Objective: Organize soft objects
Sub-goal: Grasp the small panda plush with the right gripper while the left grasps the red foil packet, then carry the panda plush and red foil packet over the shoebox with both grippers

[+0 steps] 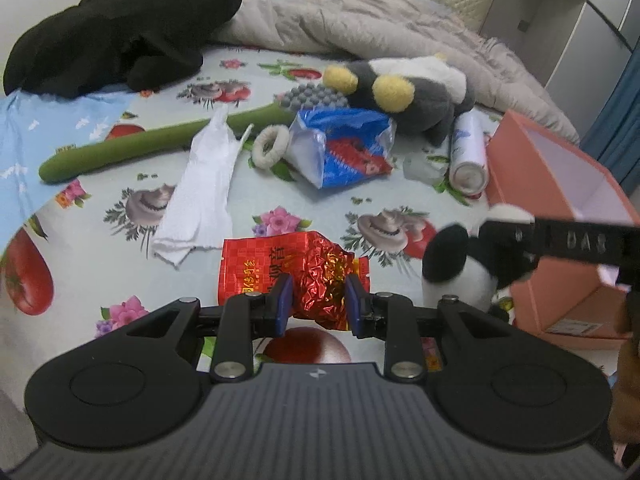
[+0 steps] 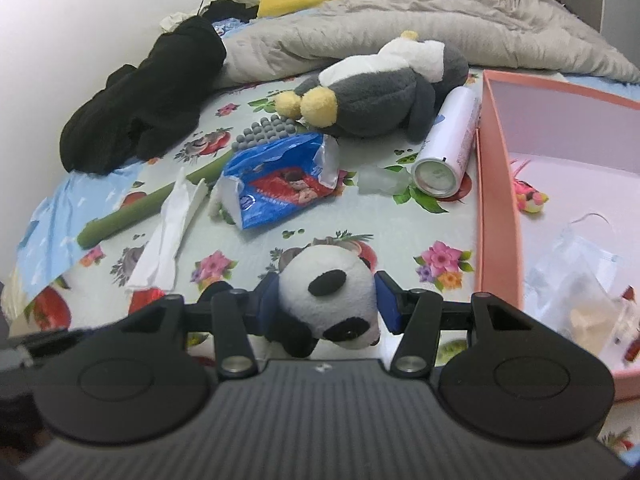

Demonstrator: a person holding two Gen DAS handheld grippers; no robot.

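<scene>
My left gripper (image 1: 318,300) is shut on a crumpled red foil packet (image 1: 292,268) low over the patterned bedsheet. My right gripper (image 2: 326,302) is shut on a small panda plush (image 2: 328,296), just left of the pink box (image 2: 496,184); the panda also shows in the left wrist view (image 1: 456,272), with the right gripper's arm above it. A grey-and-white plush with yellow feet (image 2: 380,100) lies further back, also in the left wrist view (image 1: 408,84).
On the sheet lie a green stem plush (image 1: 152,146), white tissue (image 1: 200,196), a white fuzzy ring (image 1: 270,146), a blue snack bag (image 2: 280,176), a spray can (image 2: 446,148), black clothing (image 1: 120,36) and a grey duvet (image 2: 400,20). The pink box holds small items.
</scene>
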